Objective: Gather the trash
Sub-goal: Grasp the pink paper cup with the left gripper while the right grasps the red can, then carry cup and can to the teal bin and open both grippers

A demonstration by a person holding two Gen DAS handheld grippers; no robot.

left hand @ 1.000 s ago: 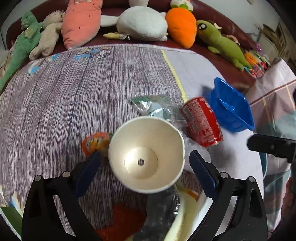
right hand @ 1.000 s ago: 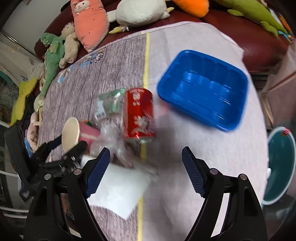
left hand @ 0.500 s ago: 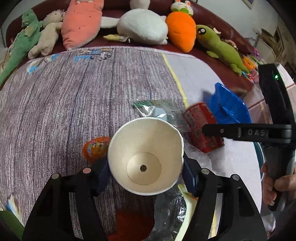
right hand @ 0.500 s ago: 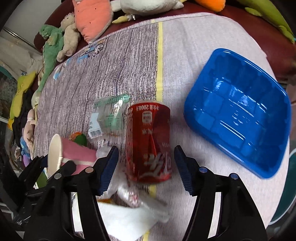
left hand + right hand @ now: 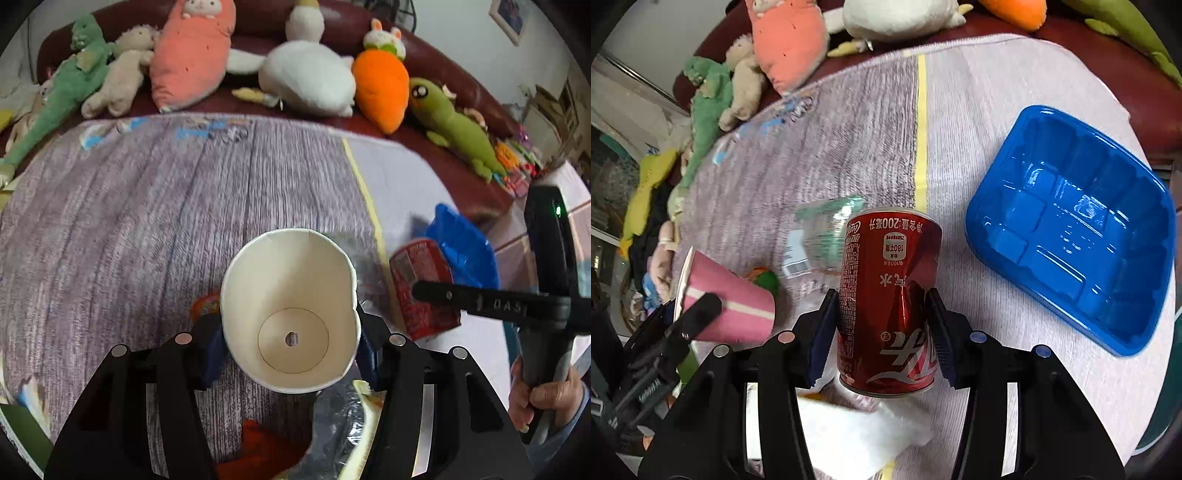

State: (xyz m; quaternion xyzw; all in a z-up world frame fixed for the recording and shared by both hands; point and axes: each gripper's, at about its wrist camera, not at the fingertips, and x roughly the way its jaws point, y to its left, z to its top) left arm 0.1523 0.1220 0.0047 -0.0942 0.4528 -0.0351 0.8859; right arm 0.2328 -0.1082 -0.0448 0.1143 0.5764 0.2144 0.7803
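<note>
My left gripper (image 5: 290, 350) is shut on a paper cup (image 5: 291, 310), white inside and pink outside (image 5: 727, 302), squeezed a little out of round with its mouth facing the camera. My right gripper (image 5: 886, 325) is shut on a red soda can (image 5: 890, 302), dented at the pads; the can also shows in the left wrist view (image 5: 421, 284). A blue plastic tray (image 5: 1071, 225) sits empty to the right of the can, on the cloth-covered table (image 5: 960, 110).
A green-and-clear wrapper (image 5: 823, 225), an orange wrapper (image 5: 203, 302), a white tissue (image 5: 857, 432) and clear plastic (image 5: 340, 417) lie around the grippers. Plush toys (image 5: 306, 74) line the sofa behind the table.
Both grippers closed: the left on the paper cup, the right on the red can after moving in over it. The cup's rim is now squeezed.
</note>
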